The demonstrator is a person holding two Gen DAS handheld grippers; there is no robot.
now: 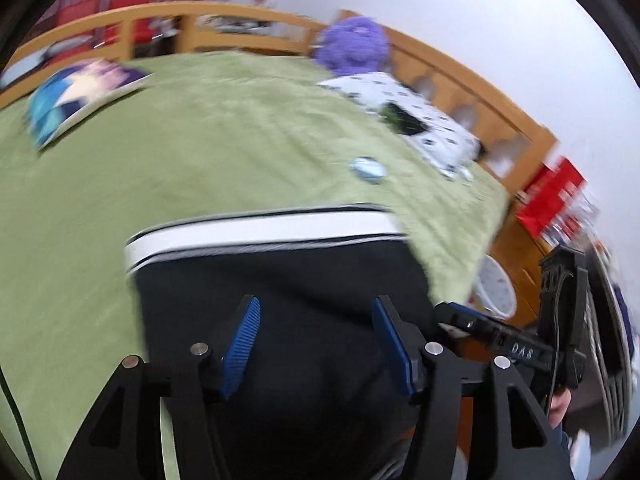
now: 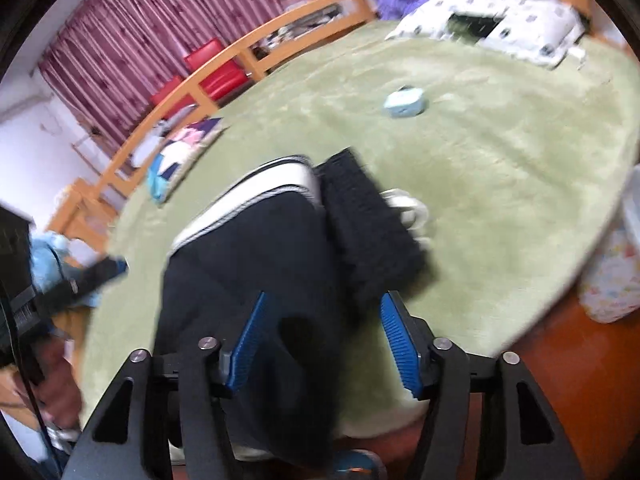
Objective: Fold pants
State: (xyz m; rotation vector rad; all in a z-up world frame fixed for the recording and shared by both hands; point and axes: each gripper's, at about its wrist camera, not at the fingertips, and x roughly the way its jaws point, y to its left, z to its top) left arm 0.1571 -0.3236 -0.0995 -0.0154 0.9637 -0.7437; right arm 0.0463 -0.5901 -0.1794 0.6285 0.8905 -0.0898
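Observation:
Black pants (image 1: pixel 288 280) with a white side stripe (image 1: pixel 256 232) lie on a green blanket (image 1: pixel 200 140) at the bed's near edge. In the right wrist view the pants (image 2: pixel 248 264) show a ribbed black waistband (image 2: pixel 368 228) and white drawstrings. My left gripper (image 1: pixel 316 308) is open just above the black cloth, holding nothing. My right gripper (image 2: pixel 322 308) is open over the pants near the waistband, holding nothing. The right gripper also shows in the left wrist view (image 1: pixel 480 324) at the right. Both views are motion-blurred.
A wooden rail (image 1: pixel 200 28) runs round the bed. On the blanket lie a colourful pillow (image 1: pixel 80 96), a purple plush (image 1: pixel 354 46), a white patterned pillow (image 1: pixel 420 120) and a small blue object (image 1: pixel 368 169). A red box (image 1: pixel 552 196) and a white bin (image 1: pixel 496 288) stand beside the bed.

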